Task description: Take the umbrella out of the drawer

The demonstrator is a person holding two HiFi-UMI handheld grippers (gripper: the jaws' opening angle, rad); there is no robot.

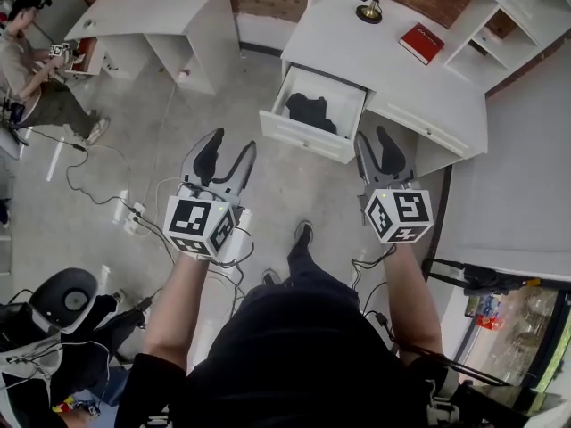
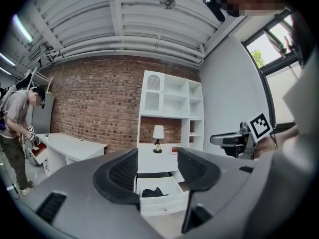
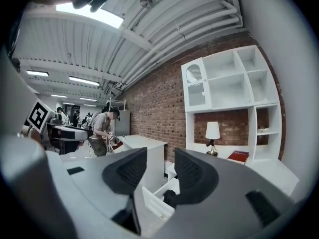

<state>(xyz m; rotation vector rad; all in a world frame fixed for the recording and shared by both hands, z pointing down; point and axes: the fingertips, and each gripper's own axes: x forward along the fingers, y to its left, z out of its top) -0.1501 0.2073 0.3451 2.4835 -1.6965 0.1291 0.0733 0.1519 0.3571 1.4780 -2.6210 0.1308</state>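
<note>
Currently the left gripper point(image 1: 230, 146) and right gripper point(image 1: 375, 139) gape empty (2 open pairs, well short of the drawer point(image 1: 302, 137)). Pinched off-centre, the dark umbrella point(image 1: 310, 111) could snag its rim.

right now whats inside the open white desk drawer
A black bundled thing, probably the folded umbrella, lies in the white drawer; nothing else shows. Its back end is hidden under the white desktop.

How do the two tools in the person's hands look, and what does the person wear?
The left tool and right tool each have a grey body with two curved jaws lined with black ribbed pads. Behind sits a white cube with black square markers. Cables run from both. The forearms carry no sleeves; the top is dark.
</note>
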